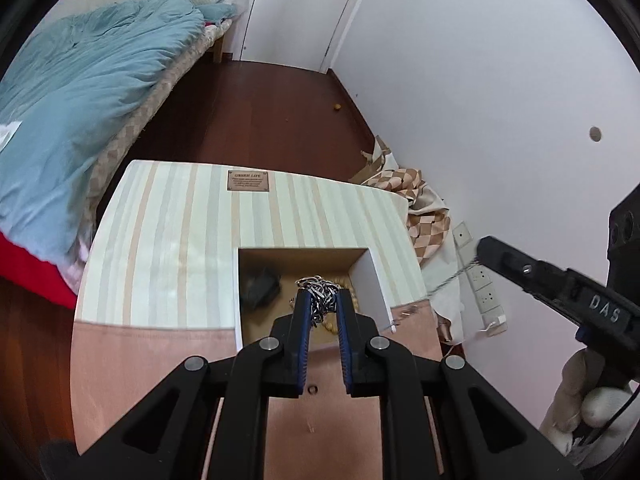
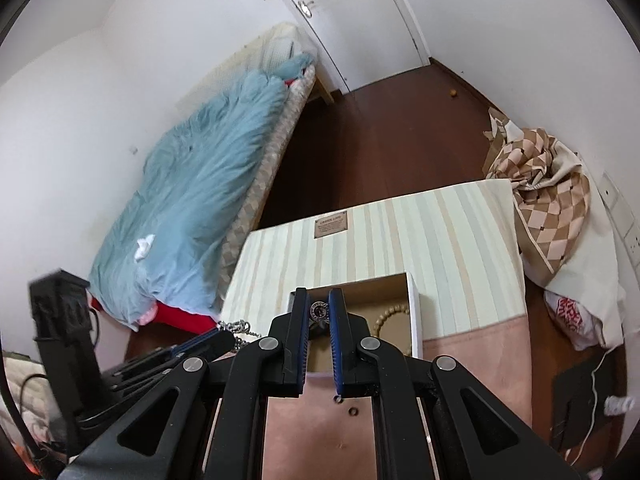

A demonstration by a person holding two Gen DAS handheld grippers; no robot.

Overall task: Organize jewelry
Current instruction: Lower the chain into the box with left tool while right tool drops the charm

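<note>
- The left gripper (image 1: 323,304) is clamped on a bunched silver chain (image 1: 318,288), held directly over the open cardboard box (image 1: 296,254); judging by that position, the bundle is poised to be lowered into the box.
- The right gripper (image 2: 319,312) pinches a small silver ring pendant (image 2: 319,311) between its blue pads (image 2: 335,320), also above the box mouth (image 2: 362,286), probably for the same deposit. A thin chain seems to trail from this gripper in the left wrist view, though it is too fine to follow.
- Below and just ahead of the right gripper's tips, a string of pale wooden beads (image 2: 390,314) lies on the box floor; below the left gripper's tips, to their left, sits a dark lump (image 1: 262,286) that cannot be identified.
- The box's white side wall (image 1: 376,280) stands just right of the left gripper, and its near rim lies under both sets of fingers, so a straight descent looks safest.
- The striped bench top (image 1: 168,224) beyond and to the left of the box offers flat room; the two grippers sit close together, leaving little sideways slack between them.
</note>
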